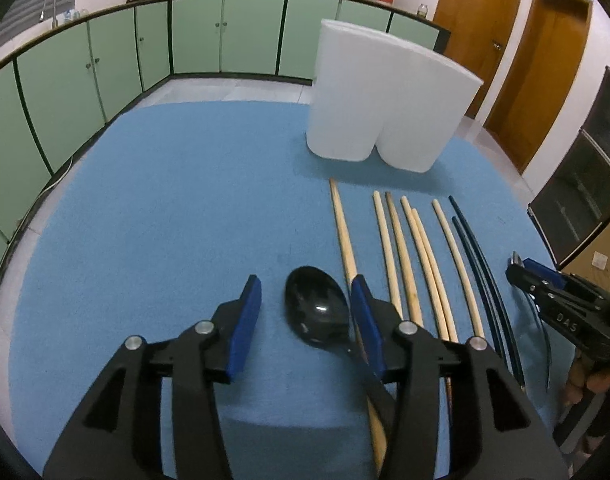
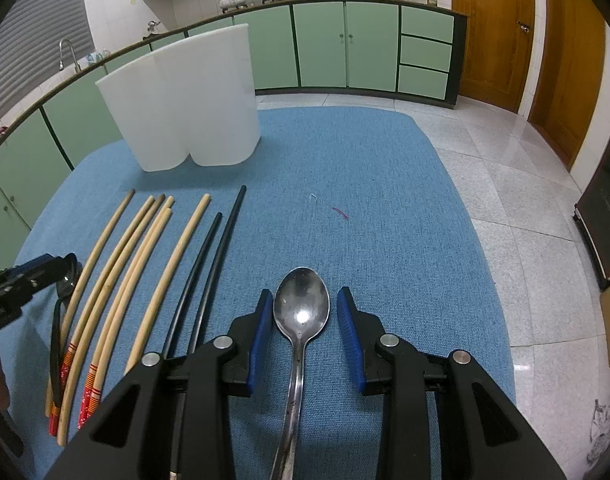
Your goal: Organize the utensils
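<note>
Left wrist view shows my left claw (image 1: 305, 300) wide open around the shiny black plastic spoon (image 1: 317, 309) on the blue counter (image 1: 177, 200). My right claw (image 2: 305, 316) gapes around the silver metal spoon (image 2: 301, 308). Either spoon could slip sideways when I squeeze.

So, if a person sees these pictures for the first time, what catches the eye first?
Probably the two spoons: a black spoon between the open left gripper, a metal spoon between the open right gripper. Next, the chopsticks fanned on the blue cloth, and the white holder behind them.
</note>
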Demonstrator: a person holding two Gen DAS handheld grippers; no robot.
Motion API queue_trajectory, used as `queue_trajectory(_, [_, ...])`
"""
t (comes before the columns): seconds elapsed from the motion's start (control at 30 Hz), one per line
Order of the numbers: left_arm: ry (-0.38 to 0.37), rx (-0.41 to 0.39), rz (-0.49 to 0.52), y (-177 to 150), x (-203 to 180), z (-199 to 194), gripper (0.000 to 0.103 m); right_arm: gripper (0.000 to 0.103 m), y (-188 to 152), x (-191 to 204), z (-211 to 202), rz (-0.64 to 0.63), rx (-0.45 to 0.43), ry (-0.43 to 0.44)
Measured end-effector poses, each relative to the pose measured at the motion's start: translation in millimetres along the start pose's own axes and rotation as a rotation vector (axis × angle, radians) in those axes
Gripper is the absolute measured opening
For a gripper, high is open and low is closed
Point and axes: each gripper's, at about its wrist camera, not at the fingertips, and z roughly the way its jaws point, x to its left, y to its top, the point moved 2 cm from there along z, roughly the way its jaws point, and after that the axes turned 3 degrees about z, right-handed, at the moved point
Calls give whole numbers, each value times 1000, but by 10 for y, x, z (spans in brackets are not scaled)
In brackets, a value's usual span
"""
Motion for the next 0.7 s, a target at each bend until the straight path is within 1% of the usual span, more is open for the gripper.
queue_trajectory(0.1, [14, 15, -22, -1, 18, 62, 53, 33, -1, 0, 1, 0, 0, 0])
queue_trajectory(0.2, [36, 22, -34, -5, 26, 110, 54, 33, 1, -3, -4, 3, -1, 3])
queue_trajectory(0.27, [42, 23, -45, 5, 49, 120, 51, 33, 2, -7, -8, 4, -1, 5])
queue_trajectory(0.33, [48, 25, -45, 18, 61, 129, 39, 33, 2, -9, -10, 4, -2, 5])
queue_trajectory(0.37, [49, 21, -38, 18, 56, 127, 34, 33, 2, -10, -12, 4, -2, 5])
queue_trajectory(0.43, [45, 17, -30, 13, 43, 125, 19, 33, 1, -11, -11, 6, -2, 6])
queue_trajectory(0.47, [39, 14, -25, 17, 38, 119, 13, 33, 0, -10, -13, 5, -3, 5])
queue_trajectory(0.53, [23, 7, -18, 15, 32, 116, 9, 33, -3, -14, -11, 5, -3, 5])
queue_trajectory(0.7, [-24, -23, 15, 10, -12, 72, 6, 33, -2, -11, -10, 4, -3, 4])
